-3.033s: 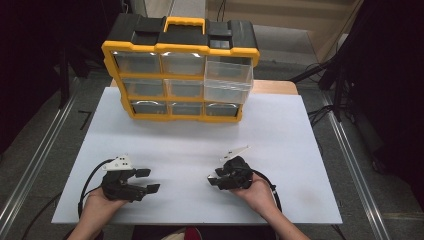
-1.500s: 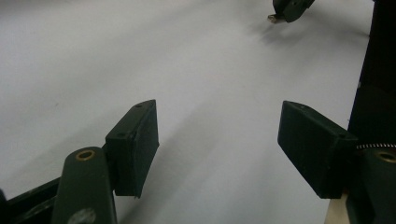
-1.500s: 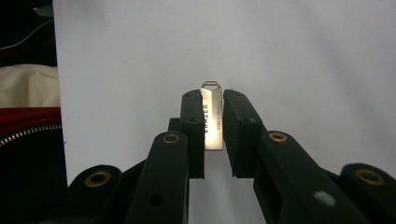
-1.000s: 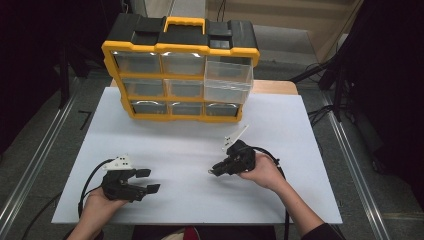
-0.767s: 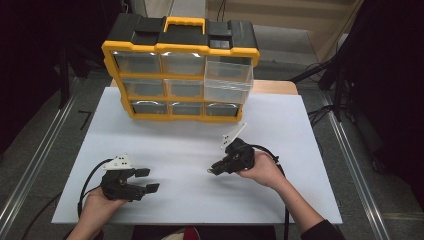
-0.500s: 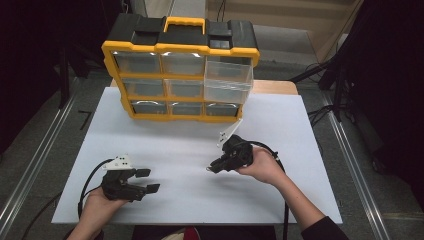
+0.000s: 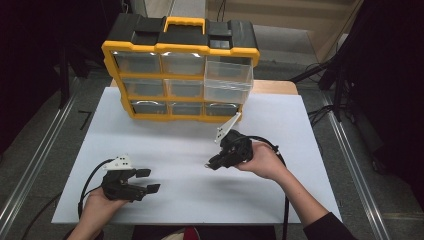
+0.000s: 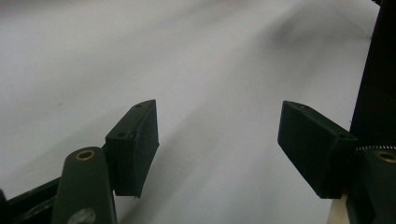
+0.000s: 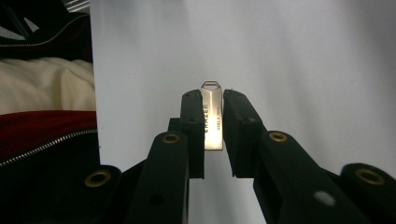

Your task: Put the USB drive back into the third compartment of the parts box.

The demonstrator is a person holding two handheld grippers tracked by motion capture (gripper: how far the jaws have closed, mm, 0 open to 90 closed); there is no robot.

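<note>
A slim silver metal USB stick [image 9: 212,116] with a loop at its far end sits between the pads of my right gripper [image 9: 214,107], which is shut on it. In the high view that right gripper [image 7: 214,164] hovers over the middle of the white table sheet [image 7: 300,150], pointing left and down, below the drawer cabinet [image 7: 180,70]. My left gripper [image 7: 147,181] rests low at the front left of the sheet. Its jaws stand wide open with nothing between them, as the left gripper [image 8: 217,135] view shows over bare white sheet.
The yellow and black cabinet of clear drawers stands at the back of the table; its top right drawer [image 7: 227,82] is pulled out. Metal rails [image 7: 45,150] run along both sides of the table. Dark and red clothing [image 9: 46,135] lies beyond the sheet's edge.
My right gripper has risen and moved away from the front edge toward the cabinet with the USB stick in it. The left gripper has stayed in place.
</note>
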